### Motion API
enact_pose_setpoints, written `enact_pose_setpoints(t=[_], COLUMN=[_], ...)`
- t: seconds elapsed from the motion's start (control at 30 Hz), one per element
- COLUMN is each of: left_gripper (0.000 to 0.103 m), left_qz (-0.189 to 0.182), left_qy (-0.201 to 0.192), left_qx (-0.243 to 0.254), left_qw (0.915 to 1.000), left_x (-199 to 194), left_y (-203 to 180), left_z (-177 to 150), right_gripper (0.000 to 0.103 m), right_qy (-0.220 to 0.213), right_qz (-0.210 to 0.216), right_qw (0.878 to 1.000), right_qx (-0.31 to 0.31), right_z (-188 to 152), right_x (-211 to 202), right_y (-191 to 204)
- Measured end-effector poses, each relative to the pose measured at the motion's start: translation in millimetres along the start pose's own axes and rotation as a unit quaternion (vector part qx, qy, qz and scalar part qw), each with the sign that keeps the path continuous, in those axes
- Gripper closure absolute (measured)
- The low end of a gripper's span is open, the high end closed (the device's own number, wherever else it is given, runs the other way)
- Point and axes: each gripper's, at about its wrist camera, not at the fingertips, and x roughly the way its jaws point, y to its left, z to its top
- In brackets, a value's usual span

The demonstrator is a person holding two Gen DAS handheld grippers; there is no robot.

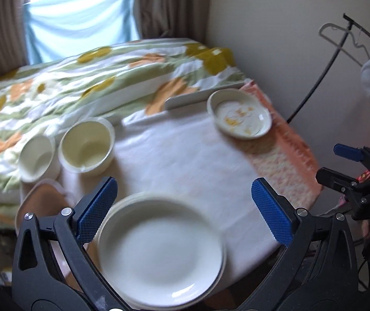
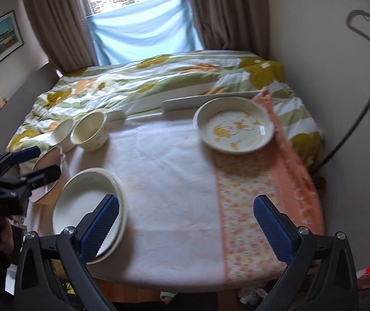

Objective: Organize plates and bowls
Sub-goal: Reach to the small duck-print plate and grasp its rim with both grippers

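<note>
A stack of white plates [image 1: 160, 246] sits at the near edge of the cloth-covered table [image 1: 185, 160]; it shows at near left in the right wrist view [image 2: 86, 204]. My left gripper [image 1: 183, 210] is open and empty just above the stack. A dirty shallow bowl [image 1: 239, 115] with yellow food marks stands at the far right [image 2: 234, 127]. Two cream bowls [image 1: 86, 147] [image 1: 38, 156] stand at the far left, also in the right wrist view [image 2: 89, 131] [image 2: 61, 134]. My right gripper [image 2: 186, 223] is open and empty over the table's near edge.
A brown-lined dish [image 2: 47, 165] lies at the table's left edge. An orange towel [image 2: 260, 181] covers the right side. A floral quilted bed [image 2: 159, 83] lies behind the table. A long white tray [image 2: 205, 101] rests at the far edge. A hanger stand [image 1: 345, 36] is at right.
</note>
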Motion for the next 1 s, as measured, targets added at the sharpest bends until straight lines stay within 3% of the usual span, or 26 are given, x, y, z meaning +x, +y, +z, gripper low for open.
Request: enact_pose_setpoints(t=[0.17,0.3,0.4,0.47,0.53,0.6,0.77,0.9,1.0], left_gripper=[0.0,0.0,0.0,0.003,0.009,0.014,0.044,0.051,0.058], left_qz=[-0.031,-0.07,-0.073,-0.074,-0.082,-0.086,-0.078,-0.077,-0.08], left_qy=[0.003,0.04,0.074,0.094,0.112,0.132,0.172,0.185,0.188], left_qx=[0.035,0.02,0.014,0.009,-0.002,-0.011,-0.011,-0.005,-0.001], left_qw=[0.9989,0.9965,0.9945,0.9928,0.9903,0.9875,0.9819,0.9797,0.9789], left_x=[35,87,137,168,193,220,278,301,310], left_y=[-33,-46,-51,-52,-49,-47,-43,-43,-44], left_z=[54,86,101,109,114,119,128,131,134], right_gripper=[0.0,0.0,0.0,0.006,0.026,0.038,0.053,0.068,0.07], right_qy=[-0.023,0.01,0.016,0.017,0.031,0.045,0.061,0.067,0.064], right_qz=[-0.033,0.009,0.02,0.029,0.032,0.045,0.049,0.038,0.024], right_qw=[0.997,0.987,0.983,0.981,0.979,0.975,0.967,0.964,0.963], right_qx=[0.065,0.159,0.182,0.192,0.2,0.214,0.242,0.256,0.261], right_z=[28,34,36,39,43,46,52,53,55], right_x=[-5,31,59,78,101,127,172,187,190], right_y=[-47,-89,-105,-112,-119,-128,-144,-152,-154])
